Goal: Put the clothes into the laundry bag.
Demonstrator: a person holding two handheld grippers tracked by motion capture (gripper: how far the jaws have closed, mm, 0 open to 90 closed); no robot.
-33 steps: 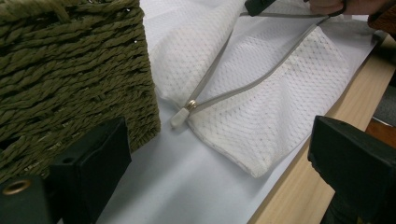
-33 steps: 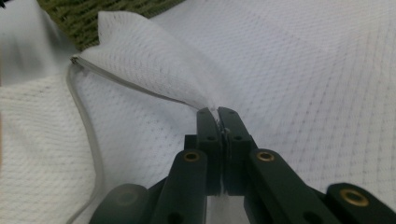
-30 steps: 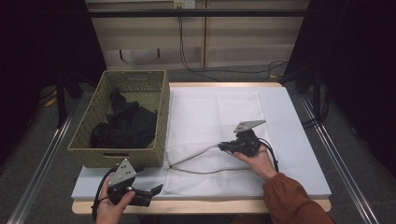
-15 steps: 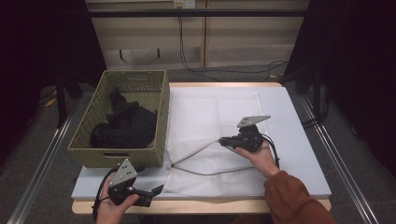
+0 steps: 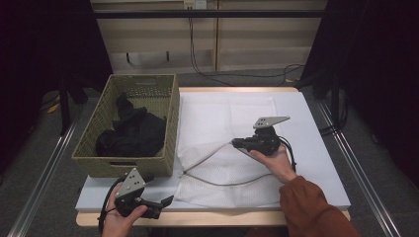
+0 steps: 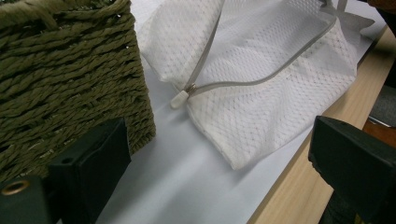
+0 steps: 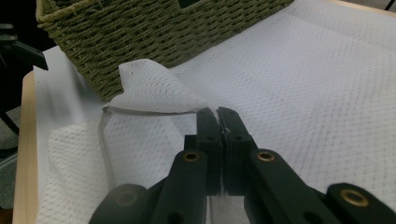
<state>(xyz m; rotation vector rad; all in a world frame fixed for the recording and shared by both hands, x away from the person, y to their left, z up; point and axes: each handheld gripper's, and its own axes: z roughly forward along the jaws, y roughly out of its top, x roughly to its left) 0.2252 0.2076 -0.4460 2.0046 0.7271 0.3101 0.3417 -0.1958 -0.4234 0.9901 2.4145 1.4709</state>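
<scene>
A white mesh bag (image 5: 222, 170) with a grey zipper lies flat on the white table cover. My right gripper (image 5: 234, 143) is shut on the upper edge of the bag's zipper opening (image 7: 154, 111) and holds it raised off the lower layer, so the mouth gapes. In the right gripper view the jaws (image 7: 217, 115) meet with mesh pinched between them. My left gripper (image 5: 167, 202) rests near the table's front left corner, open, with nothing between its fingers. The zipper pull (image 6: 180, 99) lies just ahead of it, beside the basket's corner.
A woven olive basket (image 5: 170, 118) holding dark clothes (image 5: 131, 133) stands on the table's left side, close to the bag. The wooden front edge (image 6: 299, 168) runs just past the bag. Bare white cover (image 5: 296, 113) stretches to the far right.
My right gripper has risen a little and drifted right, pulling the bag's upper zipper edge higher and widening the opening. My left gripper has stayed where it was.
</scene>
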